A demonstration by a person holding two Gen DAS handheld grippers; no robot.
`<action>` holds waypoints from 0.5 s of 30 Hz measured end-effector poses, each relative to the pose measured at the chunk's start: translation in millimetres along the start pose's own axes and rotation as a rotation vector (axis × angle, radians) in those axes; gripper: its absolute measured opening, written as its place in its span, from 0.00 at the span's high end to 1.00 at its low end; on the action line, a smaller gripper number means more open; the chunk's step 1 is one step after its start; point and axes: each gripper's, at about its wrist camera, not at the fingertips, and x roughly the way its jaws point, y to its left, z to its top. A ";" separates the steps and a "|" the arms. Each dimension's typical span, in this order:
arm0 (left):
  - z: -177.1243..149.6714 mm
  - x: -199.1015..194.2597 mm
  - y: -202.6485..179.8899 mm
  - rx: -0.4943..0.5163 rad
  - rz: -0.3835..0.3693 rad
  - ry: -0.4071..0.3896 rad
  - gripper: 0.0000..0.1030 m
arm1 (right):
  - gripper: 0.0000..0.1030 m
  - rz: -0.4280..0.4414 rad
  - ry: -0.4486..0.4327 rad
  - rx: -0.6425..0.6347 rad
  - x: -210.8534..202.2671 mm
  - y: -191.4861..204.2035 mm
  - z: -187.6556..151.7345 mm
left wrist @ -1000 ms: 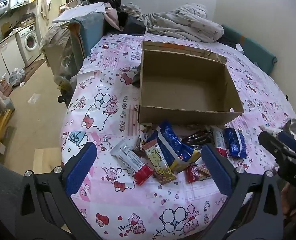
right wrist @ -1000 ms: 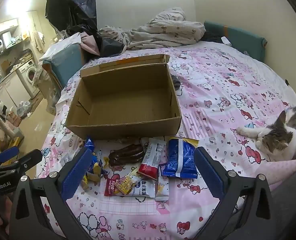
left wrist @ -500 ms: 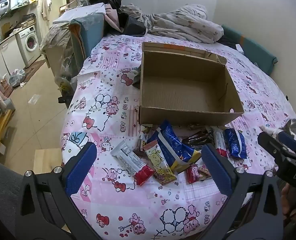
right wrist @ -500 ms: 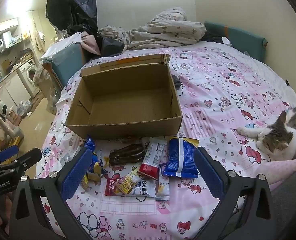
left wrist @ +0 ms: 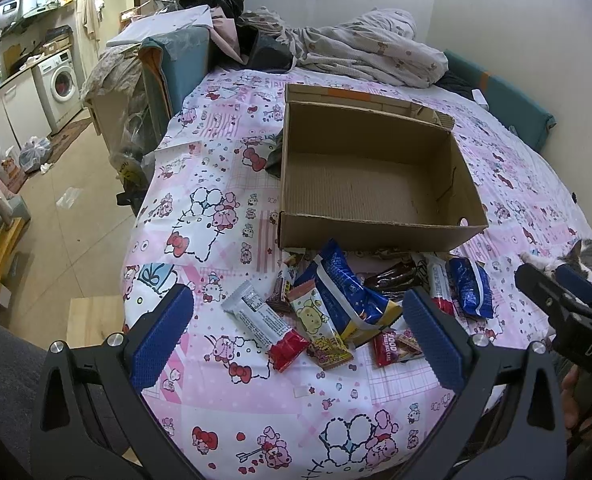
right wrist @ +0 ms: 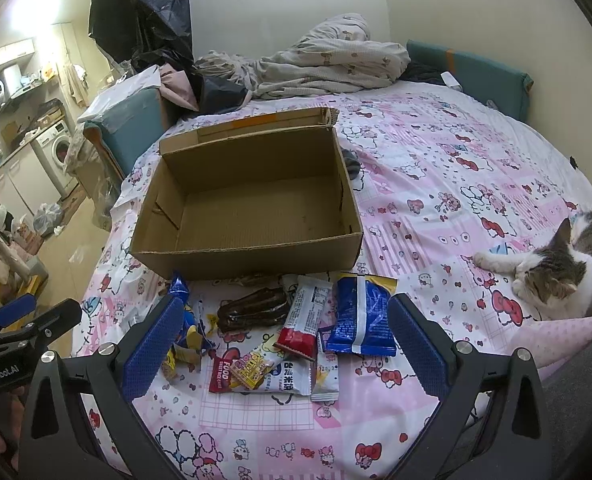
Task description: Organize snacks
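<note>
An empty open cardboard box point(left wrist: 376, 236) point(right wrist: 251, 258) sits on the pink patterned bedspread. In front of it lies a pile of snack packets: a white and red bar point(left wrist: 265, 326), a large blue bag point(left wrist: 344, 292), a dark brown packet point(right wrist: 253, 310), a white and red bar point(right wrist: 306, 318) and a blue packet point(right wrist: 362, 316). My left gripper point(left wrist: 298, 338) is open and empty, hovering just short of the pile. My right gripper point(right wrist: 283, 340) is open and empty over the near side of the pile.
A grey and white cat point(right wrist: 564, 268) lies on the bed at the right. Crumpled bedding point(right wrist: 320, 64) is heaped behind the box. The bed's left edge drops to the floor point(left wrist: 67, 232), with a washing machine point(left wrist: 61, 82) beyond. A teal cushion point(right wrist: 484, 74) lines the far wall.
Almost nothing has moved. Both grippers stay open over the snack pile, with only a slight drift of the left view.
</note>
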 end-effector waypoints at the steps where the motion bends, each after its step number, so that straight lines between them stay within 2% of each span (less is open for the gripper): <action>1: -0.1 0.2 -0.2 0.001 0.000 0.001 0.00 | 0.00 0.001 0.000 0.001 0.0 -0.1 0.1; 15: 1.3 -1.3 1.8 -0.003 0.000 -0.001 0.00 | 0.00 -0.002 -0.007 -0.001 -0.6 0.3 1.0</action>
